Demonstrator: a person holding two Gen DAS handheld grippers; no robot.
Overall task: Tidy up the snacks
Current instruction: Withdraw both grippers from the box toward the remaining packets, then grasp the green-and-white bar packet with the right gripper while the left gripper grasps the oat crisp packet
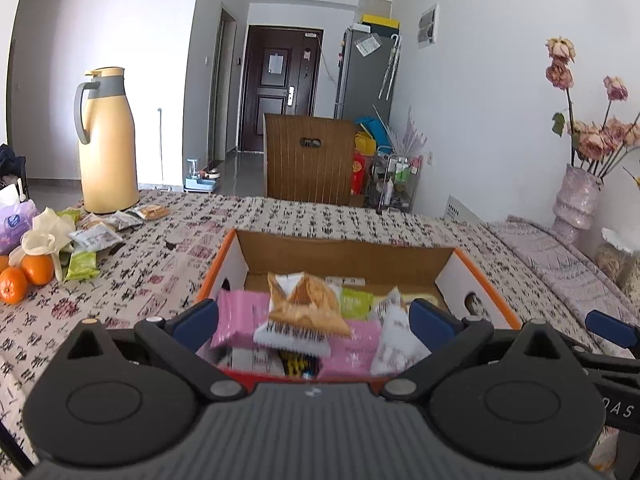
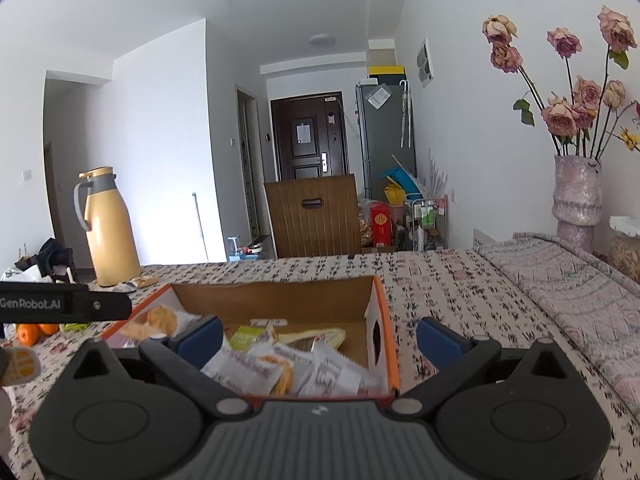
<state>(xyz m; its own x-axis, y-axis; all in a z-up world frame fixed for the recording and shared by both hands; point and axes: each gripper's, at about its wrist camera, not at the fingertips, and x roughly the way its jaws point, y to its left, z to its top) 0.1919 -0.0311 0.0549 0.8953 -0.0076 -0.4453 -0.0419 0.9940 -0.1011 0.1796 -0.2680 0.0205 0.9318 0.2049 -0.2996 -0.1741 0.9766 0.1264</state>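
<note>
Both grippers hang above the near edge of an open cardboard box (image 1: 344, 254) with orange rims, which sits on a table under a patterned cloth (image 1: 280, 220). The left gripper (image 1: 314, 322) has its blue-padded fingers spread wide, with nothing between them; an orange-and-white snack packet (image 1: 304, 310) appears in the gap, blurred, above the pile in the box, touching neither pad. Below it lie pink packets (image 1: 240, 316), a green one (image 1: 354, 302) and a white one (image 1: 394, 336), heaped against the near wall of the box. The right gripper (image 2: 318, 340) is likewise wide open and empty, set over the box's near right corner, with its right finger outside the box wall. In the right wrist view the box holds white and orange packets (image 2: 264, 368) and a green one (image 2: 246, 338). At the far left of the table more loose packets (image 1: 96, 236) lie beside a tan thermos jug (image 1: 106, 144), with oranges (image 1: 24, 276) nearer. A vase of dried roses (image 2: 576, 196) stands at the far right.
</note>
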